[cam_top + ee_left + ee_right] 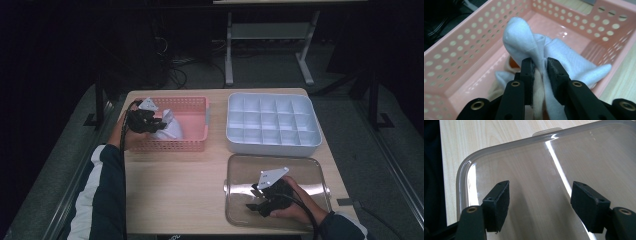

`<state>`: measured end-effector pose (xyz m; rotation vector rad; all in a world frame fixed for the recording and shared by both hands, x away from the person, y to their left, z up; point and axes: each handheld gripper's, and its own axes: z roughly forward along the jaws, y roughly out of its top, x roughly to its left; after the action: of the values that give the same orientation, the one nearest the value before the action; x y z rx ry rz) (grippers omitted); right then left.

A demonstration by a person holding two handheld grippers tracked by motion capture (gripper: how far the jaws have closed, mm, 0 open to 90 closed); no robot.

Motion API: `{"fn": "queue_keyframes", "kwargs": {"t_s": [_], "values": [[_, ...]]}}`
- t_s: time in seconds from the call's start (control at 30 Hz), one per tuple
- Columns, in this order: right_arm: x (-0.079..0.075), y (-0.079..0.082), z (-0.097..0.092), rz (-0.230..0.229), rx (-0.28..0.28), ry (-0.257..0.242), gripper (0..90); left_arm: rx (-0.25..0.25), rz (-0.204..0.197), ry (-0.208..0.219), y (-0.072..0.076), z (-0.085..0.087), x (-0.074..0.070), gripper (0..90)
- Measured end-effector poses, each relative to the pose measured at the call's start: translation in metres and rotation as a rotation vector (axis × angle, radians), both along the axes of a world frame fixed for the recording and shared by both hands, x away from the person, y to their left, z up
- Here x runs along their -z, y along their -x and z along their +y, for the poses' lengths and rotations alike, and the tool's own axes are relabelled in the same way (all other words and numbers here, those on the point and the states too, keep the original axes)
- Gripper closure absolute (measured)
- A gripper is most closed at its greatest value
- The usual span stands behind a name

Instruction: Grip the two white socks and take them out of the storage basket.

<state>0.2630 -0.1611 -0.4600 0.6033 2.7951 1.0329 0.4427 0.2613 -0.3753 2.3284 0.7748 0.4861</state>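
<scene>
Wooden table (175, 185): left claw (539, 65) pinching white sock (564, 58) over pink basket (461, 47)

Left arm: sleeved forearm is reaching forward along the table's left edge.
Left gripper (539, 65): jaws are pinching white cloth (529, 42) between the pads.
Right gripper (540, 203): jaws are standing wide apart, holding nothing.
Right hand (295, 202): is gripping its tool low.

A perforated basket (192, 112) sits at the table's (175, 190) far left corner, socks (169, 129) inside it. A compartment tray (272, 125) lies at the far right corner. A transparent lid (250, 172) lies before it, at the near right corner.
</scene>
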Motion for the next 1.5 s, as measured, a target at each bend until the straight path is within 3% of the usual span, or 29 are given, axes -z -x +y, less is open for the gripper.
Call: {"fn": "queue_keyframes", "kwargs": {"t_s": [0.13,0.17,0.27,0.3,0.37,0.53,0.63,0.67,0.7,0.8,0.9,0.93,1.03,1.07,1.13,1.17,1.27,1.5], "values": [[0.000,0.000,0.001,0.004,-0.003,-0.002,31.0,-0.026,0.009,-0.012,-0.003,0.002,0.003,69.3],[0.001,0.000,0.000,-0.003,-0.008,0.003,31.0,-0.044,0.002,-0.046,-0.006,0.001,0.005,65.2],[0.001,0.000,0.001,0.000,-0.007,0.003,31.0,-0.061,0.007,-0.058,-0.010,-0.003,0.009,58.6],[0.001,0.000,0.001,0.000,-0.006,0.002,30.9,-0.064,0.002,-0.066,-0.011,-0.005,0.010,52.7],[0.001,0.000,0.001,0.001,-0.006,0.002,30.9,-0.070,0.041,-0.050,-0.016,-0.008,0.011,46.5],[0.001,-0.001,0.002,-0.006,-0.015,0.004,30.7,-0.094,0.036,-0.047,-0.027,-0.022,0.009,29.9],[0.001,-0.001,0.002,-0.004,-0.016,0.002,30.8,-0.113,0.015,-0.071,-0.031,-0.033,0.009,27.5],[0.001,-0.001,0.002,-0.003,-0.015,0.001,30.8,-0.110,0.009,-0.060,-0.032,-0.037,0.008,27.4],[0.001,0.000,0.002,0.006,-0.008,-0.007,30.9,-0.102,-0.015,-0.072,-0.033,-0.042,0.008,28.3],[0.001,-0.001,0.002,-0.001,-0.013,0.000,30.9,-0.074,-0.008,-0.110,-0.038,-0.059,0.011,29.2],[0.000,-0.001,0.001,-0.007,-0.014,-0.001,30.9,-0.039,-0.002,-0.122,-0.041,-0.075,0.013,37.0],[0.000,0.000,0.001,0.000,-0.007,-0.004,30.9,-0.016,-0.015,-0.140,-0.041,-0.082,0.014,46.5],[0.000,-0.001,0.001,-0.005,-0.011,-0.001,30.9,0.030,-0.018,-0.153,-0.043,-0.099,0.019,50.0],[0.000,0.000,0.001,0.002,-0.007,-0.004,30.9,0.056,-0.009,-0.199,-0.043,-0.107,0.022,51.7],[0.000,0.000,0.000,-0.003,-0.011,-0.006,30.8,0.059,-0.003,-0.236,-0.046,-0.114,0.028,54.0],[-0.001,0.000,0.000,0.001,-0.009,-0.009,30.9,0.063,0.013,-0.238,-0.047,-0.116,0.031,55.4],[-0.001,0.000,-0.001,0.000,-0.008,-0.011,30.8,0.056,0.040,-0.302,-0.051,-0.122,0.041,61.2],[-0.002,0.000,-0.003,-0.004,-0.005,-0.015,30.9,0.045,0.066,-0.297,-0.053,-0.117,0.040,83.4]]}}
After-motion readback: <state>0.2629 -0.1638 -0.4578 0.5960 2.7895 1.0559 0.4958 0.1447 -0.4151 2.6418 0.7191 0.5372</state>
